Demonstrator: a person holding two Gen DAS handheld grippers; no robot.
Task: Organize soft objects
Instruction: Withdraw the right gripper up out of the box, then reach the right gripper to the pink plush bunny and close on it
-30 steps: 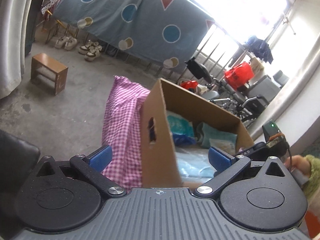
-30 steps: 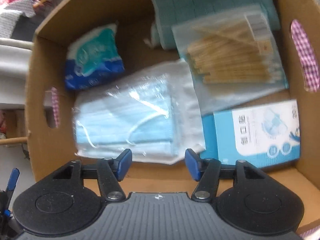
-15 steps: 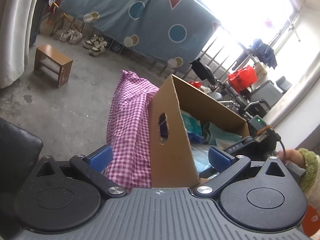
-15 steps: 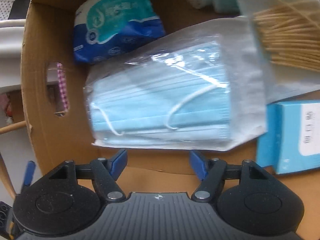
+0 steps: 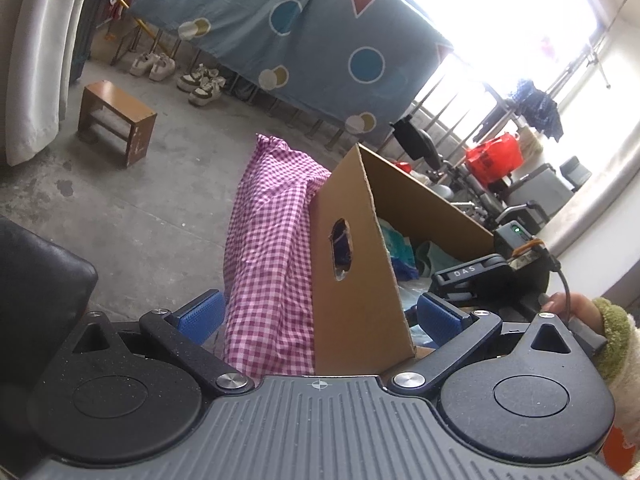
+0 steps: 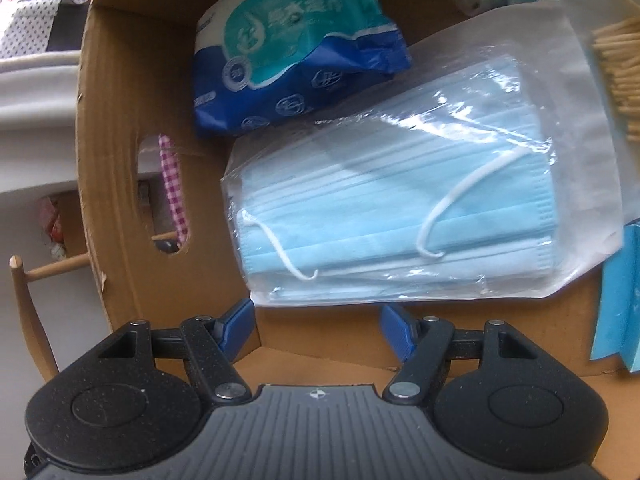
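A cardboard box (image 6: 120,128) holds a clear pack of blue face masks (image 6: 404,208), a blue and teal tissue pack (image 6: 296,64), a bag of wooden sticks (image 6: 616,76) and a light blue carton (image 6: 620,304). My right gripper (image 6: 318,330) is open and empty, inside the box just below the near edge of the mask pack. My left gripper (image 5: 318,316) is open and empty, its jaws straddling the box's near corner (image 5: 356,276). The right gripper's body (image 5: 488,276) shows over the box in the left wrist view.
A pink checked cloth (image 5: 272,240) hangs over the table edge beside the box. A black seat (image 5: 36,280) is at the left. A wooden stool (image 5: 116,120), shoes (image 5: 200,82) and a blue hanging sheet (image 5: 288,28) are farther off. A wooden chair back (image 6: 28,304) is left of the box.
My right gripper moved down and left toward the mask pack, which now fills more of the view. My left gripper drew back a little from the box corner. Both stayed open.
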